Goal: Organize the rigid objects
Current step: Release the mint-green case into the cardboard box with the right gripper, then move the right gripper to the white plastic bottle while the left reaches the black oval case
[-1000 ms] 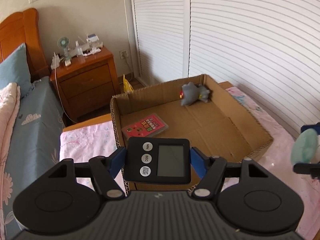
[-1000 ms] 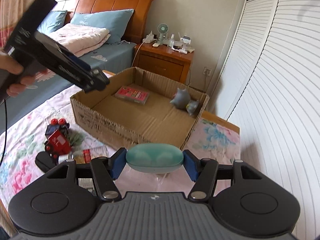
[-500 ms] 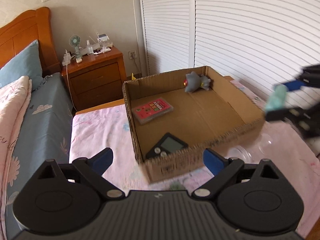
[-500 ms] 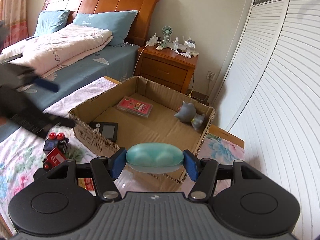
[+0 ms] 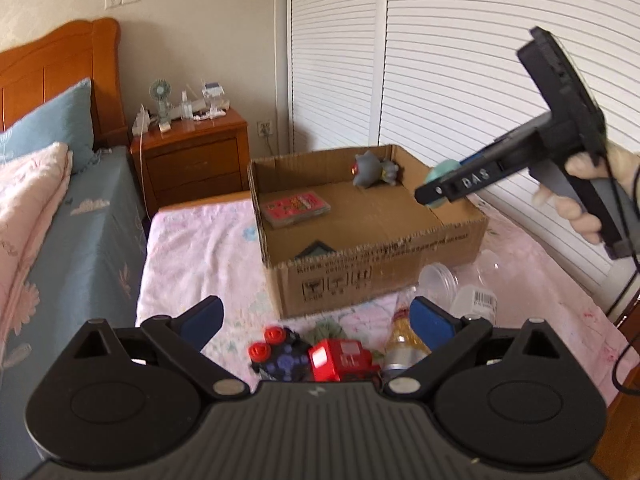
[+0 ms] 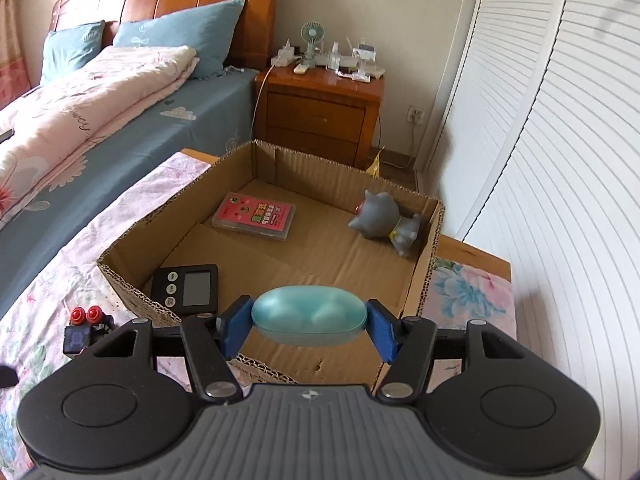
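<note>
Right gripper (image 6: 308,326) has its pads clamped on the ends of the teal oval case (image 6: 308,321), poised over the near rim of the cardboard box (image 6: 424,276) for a drop, I'd judge. Inside: black timer (image 6: 186,288) at 9 o'clock, red card pack (image 6: 255,216) at 11, grey figurine (image 6: 382,222) at 1. Left gripper (image 5: 316,316), jaws just spread wide and empty, hangs above the red toy (image 5: 340,364), maybe the next pick, though blur hides detail.
</note>
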